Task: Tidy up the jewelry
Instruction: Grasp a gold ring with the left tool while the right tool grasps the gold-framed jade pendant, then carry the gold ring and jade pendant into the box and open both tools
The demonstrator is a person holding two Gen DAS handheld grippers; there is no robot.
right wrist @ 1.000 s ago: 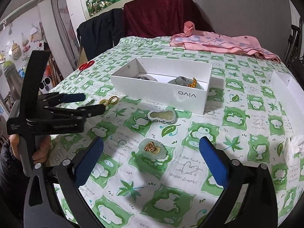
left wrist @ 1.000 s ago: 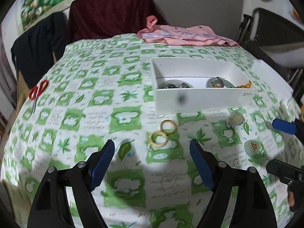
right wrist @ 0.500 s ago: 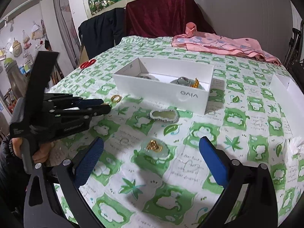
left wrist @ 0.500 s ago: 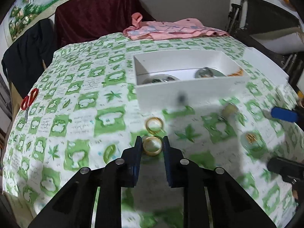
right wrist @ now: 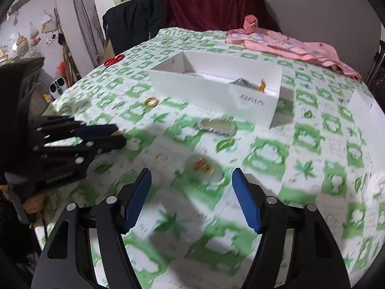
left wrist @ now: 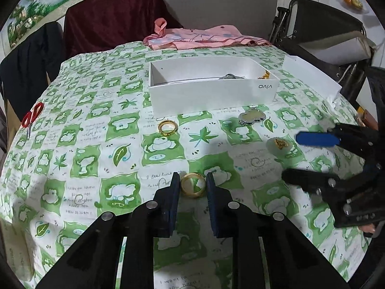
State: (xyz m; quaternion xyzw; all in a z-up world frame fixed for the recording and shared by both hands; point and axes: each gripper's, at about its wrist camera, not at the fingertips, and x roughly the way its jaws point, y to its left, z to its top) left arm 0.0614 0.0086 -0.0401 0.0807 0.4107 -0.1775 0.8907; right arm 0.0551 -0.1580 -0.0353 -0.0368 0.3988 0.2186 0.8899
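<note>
**Mia:** Holding that gold ring, is it? What is the left claw doing?

**Ben:** Yes. Its two fingers are squeezed on the ring, one on each side. I think it wants to carry the ring to the white box, because the box is where the shiny things go.

**Mia:** Where is the box from that claw?

**Ben:** Straight ahead of it, well apart. Some jewelry already sits inside. A second gold ring lies on the cloth between the claw and the box, a bit to the left, just in front of the box wall.

**Mia:** And the right claw?

**Ben:** Its blue fingers are spread wide with nothing in them. Just ahead of it lies a pale green pendant with a gold bit. It looks blurry there. Farther ahead is a silver-edged pendant, near the box. I guess the claw waits to grab one of them.

**Mia:** What are they lying on?

**Ben:** A soft green and white tablecloth with leaves and little pictures. Soft cloth can bunch up, so small things may be tricky to pinch.

**Mia:** And the room?

**Ben:** Red scissors lie far to the left. A pink cloth sits past the box, and a dark red cloth hangs behind.
</note>
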